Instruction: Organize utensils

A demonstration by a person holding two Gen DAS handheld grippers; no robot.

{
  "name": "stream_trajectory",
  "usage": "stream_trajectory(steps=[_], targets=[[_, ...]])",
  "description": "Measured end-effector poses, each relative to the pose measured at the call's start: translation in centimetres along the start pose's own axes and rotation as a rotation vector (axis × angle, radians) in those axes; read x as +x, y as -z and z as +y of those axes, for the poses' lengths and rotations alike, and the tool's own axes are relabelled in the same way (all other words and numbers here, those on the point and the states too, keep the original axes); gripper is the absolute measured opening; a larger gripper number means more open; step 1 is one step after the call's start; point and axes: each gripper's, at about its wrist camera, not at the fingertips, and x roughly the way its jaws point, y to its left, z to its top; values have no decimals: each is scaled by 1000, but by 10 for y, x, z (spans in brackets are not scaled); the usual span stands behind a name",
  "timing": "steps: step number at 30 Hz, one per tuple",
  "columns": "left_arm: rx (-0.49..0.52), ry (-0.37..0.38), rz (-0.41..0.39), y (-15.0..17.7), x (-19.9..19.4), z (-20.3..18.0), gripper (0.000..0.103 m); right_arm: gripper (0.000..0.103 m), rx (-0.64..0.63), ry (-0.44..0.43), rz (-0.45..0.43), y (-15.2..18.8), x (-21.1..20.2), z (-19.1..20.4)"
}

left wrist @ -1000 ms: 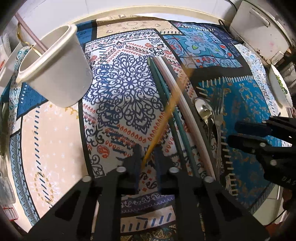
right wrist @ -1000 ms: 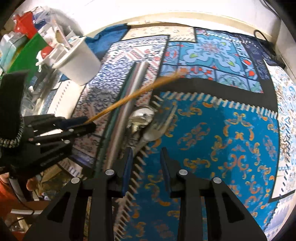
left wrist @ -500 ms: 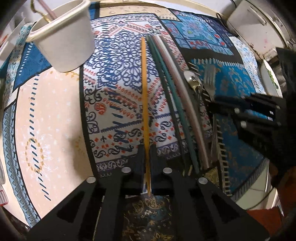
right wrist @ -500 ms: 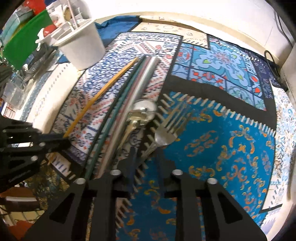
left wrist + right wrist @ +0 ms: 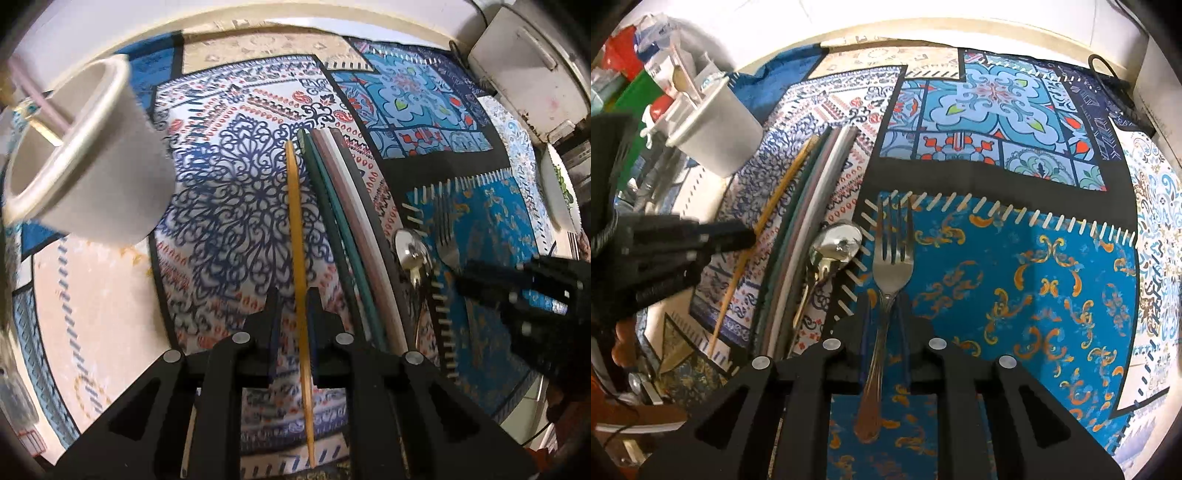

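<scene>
An orange chopstick [image 5: 297,236] lies flat on the patterned cloth, parallel to a row of green, white and dark chopsticks [image 5: 343,229] on its right. My left gripper [image 5: 292,299] is open, its fingers astride the orange chopstick. A silver fork [image 5: 892,266] lies on the blue mat, tines pointing away. My right gripper [image 5: 884,306] is open with a finger on each side of the fork's neck. A silver spoon [image 5: 836,243] lies between the fork and the chopstick row. A white utensil cup [image 5: 85,155] stands at the far left.
The patterned cloth [image 5: 997,122] covers the table. The cup [image 5: 713,125] holds a pink stick and a spoon. Clutter of red and green items [image 5: 624,81] sits behind the cup. A white appliance [image 5: 524,66] stands at the far right.
The left gripper lowered the orange chopstick flat beside the other chopsticks and opened. The right gripper moved over the fork and now straddles its neck.
</scene>
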Motion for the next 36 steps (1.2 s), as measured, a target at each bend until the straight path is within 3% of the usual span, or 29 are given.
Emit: stream_trajectory(steps=[6, 12, 18, 20, 26, 36], targets=[[55, -19, -2, -21, 8, -10, 11, 16, 6, 34, -35, -11, 6, 4], [75, -11, -18, -41, 15, -18, 11, 36, -9, 48, -68, -31, 15, 12], [47, 58, -6, -47, 17, -8, 5, 35, -96, 132, -109, -37, 21, 22], [30, 61, -1, -44, 14, -1, 4, 22, -127, 188, -117, -38, 23, 25], [21, 51, -58, -27, -11, 0, 4, 21, -96, 147, -119, -40, 16, 16], [33, -42, -211, -5, -70, -10, 4, 21, -59, 117, -229, -34, -25, 20]])
